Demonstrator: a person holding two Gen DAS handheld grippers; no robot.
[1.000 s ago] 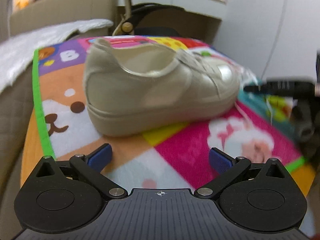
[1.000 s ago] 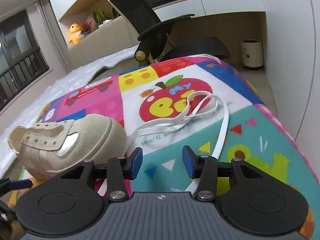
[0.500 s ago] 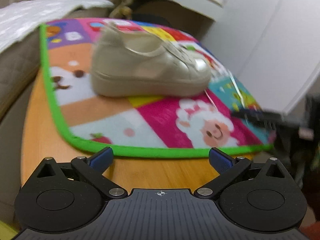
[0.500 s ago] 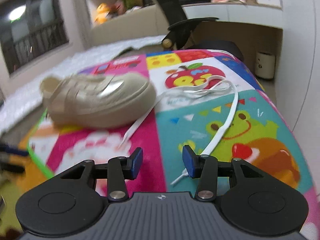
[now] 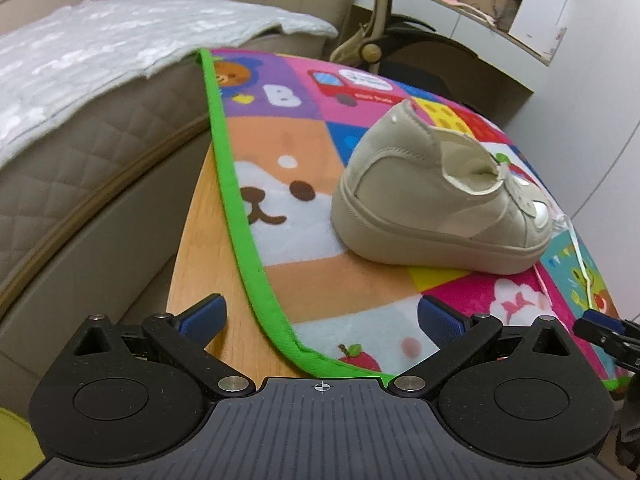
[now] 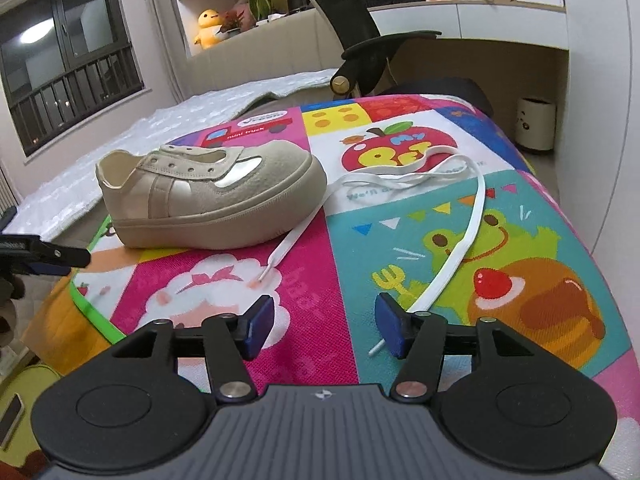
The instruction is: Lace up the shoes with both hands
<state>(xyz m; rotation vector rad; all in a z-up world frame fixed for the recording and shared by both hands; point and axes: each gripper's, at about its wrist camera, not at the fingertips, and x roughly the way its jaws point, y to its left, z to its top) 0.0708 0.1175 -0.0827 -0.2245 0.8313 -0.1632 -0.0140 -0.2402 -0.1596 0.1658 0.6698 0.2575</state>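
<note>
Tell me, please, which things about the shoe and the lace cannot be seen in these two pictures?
- Shoe, left wrist view: eyelets mostly hidden behind the heel collar.
- Lace, right wrist view: its near tip passes behind the right gripper finger.
- Left gripper, right wrist view: cut off by the left edge.

Beige shoe [image 6: 208, 196] stood upright on its sole, eyelets empty, toe toward 3 o'clock. White lace [image 6: 404, 180] lay loose beside the toe.

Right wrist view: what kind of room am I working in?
Likely a home bedroom or study: a quilted bed beside the table, an office chair at a built-in desk, a barred window.
</note>
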